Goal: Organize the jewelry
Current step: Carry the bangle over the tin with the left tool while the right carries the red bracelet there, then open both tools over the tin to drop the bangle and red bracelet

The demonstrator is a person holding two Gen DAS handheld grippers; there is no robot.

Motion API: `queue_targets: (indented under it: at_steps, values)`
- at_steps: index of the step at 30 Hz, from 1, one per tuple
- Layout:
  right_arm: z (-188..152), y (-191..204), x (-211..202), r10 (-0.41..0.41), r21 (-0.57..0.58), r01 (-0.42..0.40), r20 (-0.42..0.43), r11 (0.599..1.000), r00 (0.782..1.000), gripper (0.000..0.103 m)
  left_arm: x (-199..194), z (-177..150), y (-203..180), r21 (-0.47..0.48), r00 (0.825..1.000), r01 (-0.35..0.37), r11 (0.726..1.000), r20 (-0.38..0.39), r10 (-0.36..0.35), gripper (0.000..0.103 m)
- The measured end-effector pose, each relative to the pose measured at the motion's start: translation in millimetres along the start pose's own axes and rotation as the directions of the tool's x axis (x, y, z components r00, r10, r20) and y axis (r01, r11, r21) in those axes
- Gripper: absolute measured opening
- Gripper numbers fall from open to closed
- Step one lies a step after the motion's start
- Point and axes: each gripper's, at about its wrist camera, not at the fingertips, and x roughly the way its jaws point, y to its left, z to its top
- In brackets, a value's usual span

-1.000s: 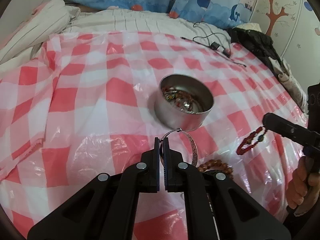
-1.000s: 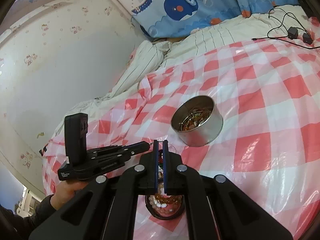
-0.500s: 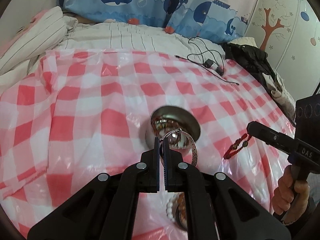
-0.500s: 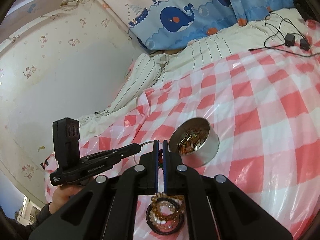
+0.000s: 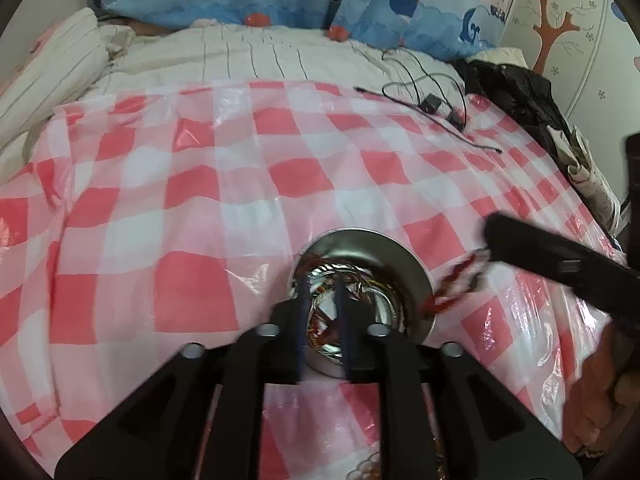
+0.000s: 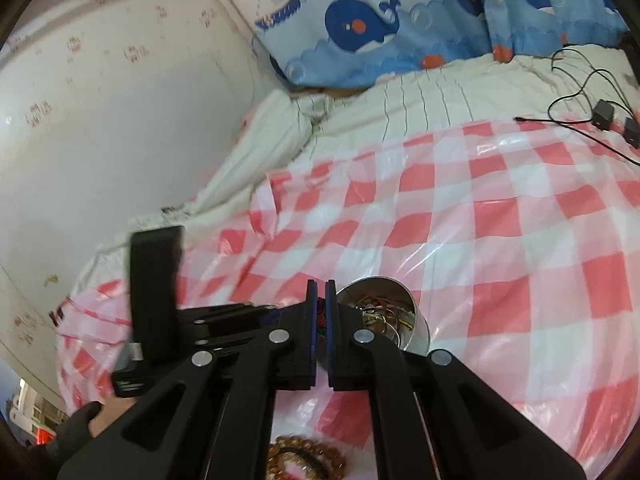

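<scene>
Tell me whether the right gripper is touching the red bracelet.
Touching: in the left wrist view the red bracelet hangs from the right gripper tip beside the tin.

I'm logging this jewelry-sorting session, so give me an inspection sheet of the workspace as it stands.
Surface: red-and-white checked plastic sheet spread over a bed.
Job's things: metal tin holding tangled jewelry; red beaded bracelet; brown bead bracelets lying on the sheet.
Clutter: dark clothing at the bed's edge.
Grippers: left gripper open above the tin; right gripper shut on the red beaded bracelet.
Cables: black cable with small adapters.
Surroundings: whale-print pillows, patterned wallpaper.
</scene>
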Motion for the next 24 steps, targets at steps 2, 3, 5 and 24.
queue_targets:
  at_steps: [2, 3, 5, 24]
  values:
    - [-0.9, -0.5, 19.9, -0.039, -0.016, 0.038, -0.06, 0.999, 0.997, 0.004, -9.9, -3.0, 8.2, -0.009, 1.0, -0.014, 1.0, 0.022, 0.014, 0.03]
    - [-3.2, -0.9, 35.3, -0.074, -0.037, 0.071, -0.104, 0.997, 0.992, 0.004, -13.4, -4.0, 12.0, -0.017, 1.0, -0.017, 1.0, 0.026, 0.017, 0.03]
    - [-7.3, -1.8, 49.5, -0.152, -0.072, 0.143, -0.136, 0.987, 0.979, 0.006, -23.4, -7.3, 22.4, -0.044, 0.999, -0.024, 0.999, 0.032, 0.025, 0.032]
    - [-163.0, -16.9, -101.8, -0.292, 0.134, 0.294, -0.029, 0.947, 0.956, 0.057, -115.4, -160.3, 16.8, -0.092, 0.997, -0.073, 0.993, 0.027, 0.076, 0.063]
